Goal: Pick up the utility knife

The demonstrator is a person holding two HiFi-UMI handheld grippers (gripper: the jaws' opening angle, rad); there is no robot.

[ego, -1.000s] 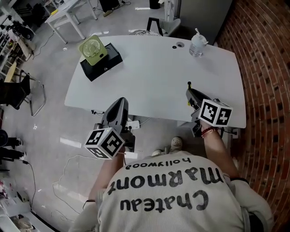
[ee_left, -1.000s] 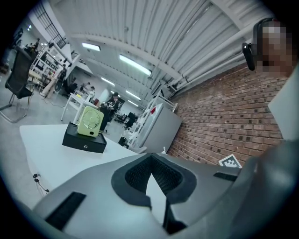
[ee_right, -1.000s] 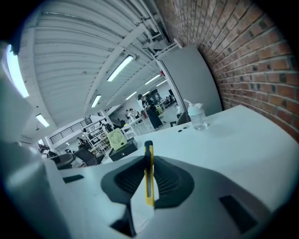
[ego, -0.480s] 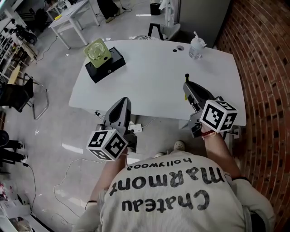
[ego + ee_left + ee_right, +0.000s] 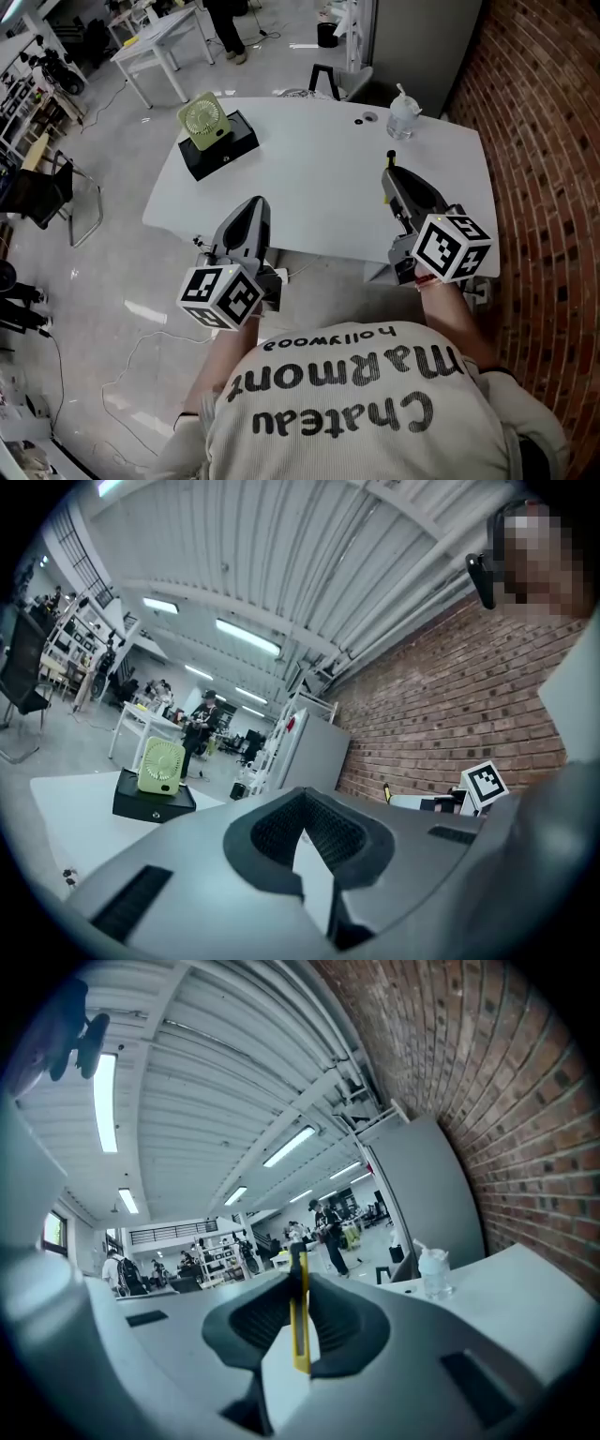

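Here, right tongs (image 5: 301, 1290) point level — clamping the utility knife (image 5: 300, 1335).

I'm in a big open workshop-lab: a bare brick wall (image 5: 548, 141) right of my white counter (image 5: 319, 178), more work tables (image 5: 155, 37), stocked shelves (image 5: 70, 658) and people (image 5: 199, 726) beyond it, a ribbed metal ceiling (image 5: 281, 555) with strip lights (image 5: 247, 637) overhead.

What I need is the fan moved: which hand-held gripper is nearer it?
Left. The left hand-held gripper is at the table's near edge on the fan's side; the right hand-held gripper, clamping the knife, is across the table, nearer the cup.
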